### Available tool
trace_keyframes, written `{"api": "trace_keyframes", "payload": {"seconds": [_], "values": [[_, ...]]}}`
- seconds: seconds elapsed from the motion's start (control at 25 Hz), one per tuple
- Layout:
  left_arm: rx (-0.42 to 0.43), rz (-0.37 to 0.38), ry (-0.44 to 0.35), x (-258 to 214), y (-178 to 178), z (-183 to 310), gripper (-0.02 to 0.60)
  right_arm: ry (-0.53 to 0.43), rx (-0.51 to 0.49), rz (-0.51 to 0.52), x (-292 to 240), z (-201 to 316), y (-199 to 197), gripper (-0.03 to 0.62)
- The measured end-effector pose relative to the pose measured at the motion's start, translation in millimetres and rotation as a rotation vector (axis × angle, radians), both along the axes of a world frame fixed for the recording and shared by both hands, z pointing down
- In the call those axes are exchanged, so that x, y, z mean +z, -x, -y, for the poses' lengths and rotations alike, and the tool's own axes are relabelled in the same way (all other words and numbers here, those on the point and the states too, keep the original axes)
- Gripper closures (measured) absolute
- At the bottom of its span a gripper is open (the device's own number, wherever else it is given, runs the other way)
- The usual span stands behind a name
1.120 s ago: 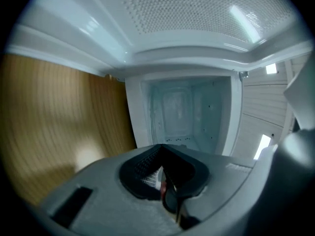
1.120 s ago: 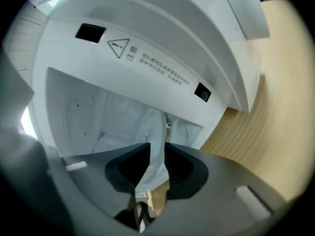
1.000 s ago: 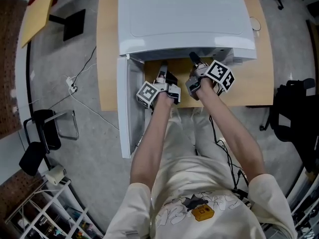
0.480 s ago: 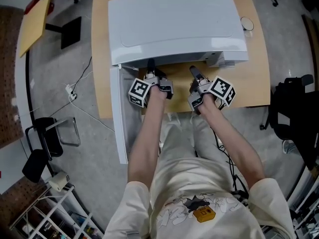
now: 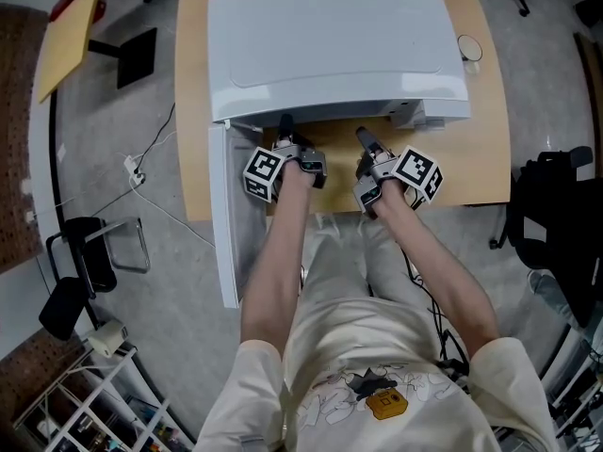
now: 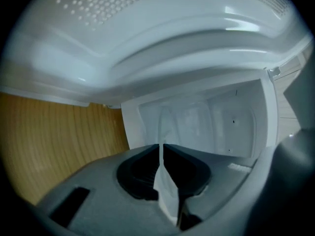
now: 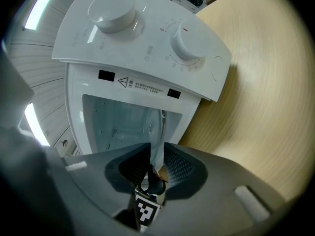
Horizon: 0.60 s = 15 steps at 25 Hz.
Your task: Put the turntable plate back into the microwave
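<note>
Wooden table (image 5: 476,163) carries the white microwave (image 5: 330,36) — and perhaps a small cup (image 5: 468,47).

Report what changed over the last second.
The left gripper slid up-left in the head view, its tips reaching under the front edge of the microwave. The right gripper barely shifted. Both stay clamped on the glass turntable plate; the door stays open.

Left tongs (image 6: 161,150) pinch what seems the glass plate (image 6: 166,193).
</note>
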<state>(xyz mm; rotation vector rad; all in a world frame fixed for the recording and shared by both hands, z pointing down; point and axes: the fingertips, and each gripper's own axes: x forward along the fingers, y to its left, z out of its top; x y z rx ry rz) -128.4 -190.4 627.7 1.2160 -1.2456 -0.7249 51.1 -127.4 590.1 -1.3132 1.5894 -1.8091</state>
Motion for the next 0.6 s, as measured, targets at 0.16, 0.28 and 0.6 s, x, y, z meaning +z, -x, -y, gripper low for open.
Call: {"api": "trace_keyframes", "payload": {"seconds": [0.16, 0.28, 0.6], "values": [[0.032, -0.026, -0.002, -1.7, -5.5, 7.5, 0.568, 0.01, -0.001, -0.008, 5.5, -3.7, -3.2, 0.508], [0.076, -0.022, 0.01, -1.1, -20.1, 8.4, 0.569, 0.026, 0.007, -0.002, 10.2, -7.8, -3.4, 0.508], [0.079, -0.041, -0.03, -7.3, -21.2, -0.7, 0.524, -0.009, -0.02, -0.006, 0.8, 0.3, -0.3, 0.496]]}}
